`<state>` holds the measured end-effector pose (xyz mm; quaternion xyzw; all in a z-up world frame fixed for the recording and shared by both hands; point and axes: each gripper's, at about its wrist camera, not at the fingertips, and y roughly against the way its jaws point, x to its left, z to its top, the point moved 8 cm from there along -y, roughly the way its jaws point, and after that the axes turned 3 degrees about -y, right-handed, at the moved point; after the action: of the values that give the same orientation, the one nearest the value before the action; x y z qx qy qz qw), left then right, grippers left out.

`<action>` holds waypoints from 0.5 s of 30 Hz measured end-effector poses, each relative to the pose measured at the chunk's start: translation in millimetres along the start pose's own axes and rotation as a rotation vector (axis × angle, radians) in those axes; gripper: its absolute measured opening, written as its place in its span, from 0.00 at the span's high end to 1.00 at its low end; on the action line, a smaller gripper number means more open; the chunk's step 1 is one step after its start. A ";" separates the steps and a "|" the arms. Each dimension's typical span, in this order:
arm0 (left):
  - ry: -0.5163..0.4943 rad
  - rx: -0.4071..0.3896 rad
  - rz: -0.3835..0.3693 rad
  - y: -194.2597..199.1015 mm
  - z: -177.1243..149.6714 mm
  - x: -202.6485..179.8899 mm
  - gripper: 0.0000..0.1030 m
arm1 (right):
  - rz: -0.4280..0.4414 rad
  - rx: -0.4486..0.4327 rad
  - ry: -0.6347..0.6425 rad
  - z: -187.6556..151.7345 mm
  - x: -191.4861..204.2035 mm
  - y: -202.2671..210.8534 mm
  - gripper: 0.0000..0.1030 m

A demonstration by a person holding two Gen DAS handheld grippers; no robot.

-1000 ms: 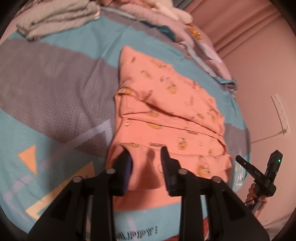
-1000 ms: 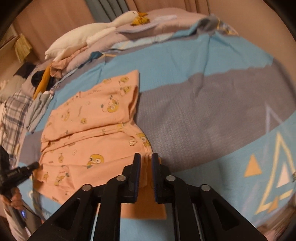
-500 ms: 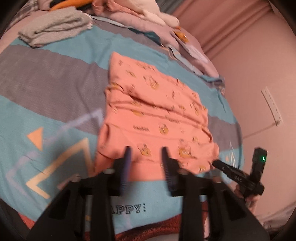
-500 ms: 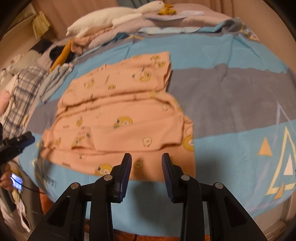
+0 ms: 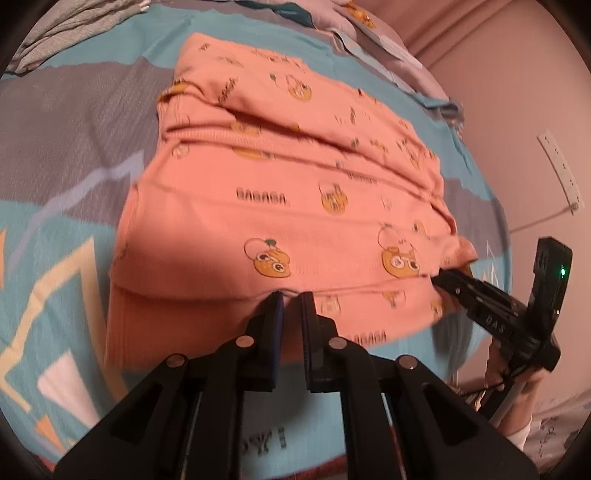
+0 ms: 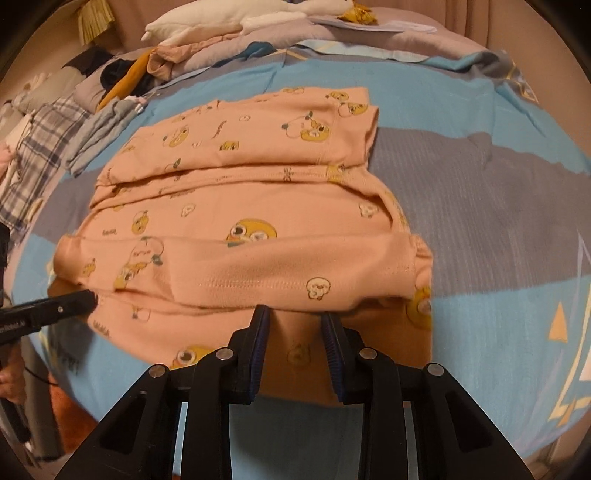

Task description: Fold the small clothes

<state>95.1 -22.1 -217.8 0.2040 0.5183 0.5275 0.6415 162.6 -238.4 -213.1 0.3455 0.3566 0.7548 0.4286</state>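
Note:
A small orange garment (image 5: 295, 206) printed with cartoon faces lies partly folded on the bed; it also shows in the right wrist view (image 6: 251, 229). My left gripper (image 5: 291, 295) is shut on the near folded edge of the garment. It also shows from the side in the right wrist view (image 6: 86, 297). My right gripper (image 6: 295, 314) is open, its jaws either side of the near hem, holding nothing. It shows in the left wrist view (image 5: 441, 278), its tip against the garment's right edge.
The bed has a blue and grey patterned cover (image 6: 480, 192). Piled clothes and a white plush duck (image 6: 236, 22) lie at the far side, with folded plaid and grey clothes (image 6: 44, 147) to the left. A wall with a power strip (image 5: 559, 170) stands right of the bed.
My right gripper let go of the hem and opened, then came back close to the near edge. My left gripper, open before, moved in and shut on the folded near edge.

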 end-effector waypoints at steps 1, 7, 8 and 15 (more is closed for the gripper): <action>-0.006 -0.017 0.007 -0.2 4.6 0.3 0.93 | -0.004 -0.007 0.005 3.1 -0.4 -0.6 0.69; -0.013 -0.087 0.034 -5.2 33.1 5.8 0.93 | 0.000 -0.049 -0.023 24.3 -7.4 -3.5 0.71; -0.011 -0.096 0.038 -6.7 39.4 6.5 0.93 | -0.001 -0.055 -0.032 28.1 -9.8 -4.4 0.71; -0.012 -0.152 0.048 -5.4 70.7 9.7 0.93 | -0.012 -0.088 -0.075 49.5 -16.1 -9.7 0.72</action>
<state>158.9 4.7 -199.7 0.1704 0.4680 0.5793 0.6452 213.8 -237.2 -199.6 0.3524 0.3087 0.7537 0.4609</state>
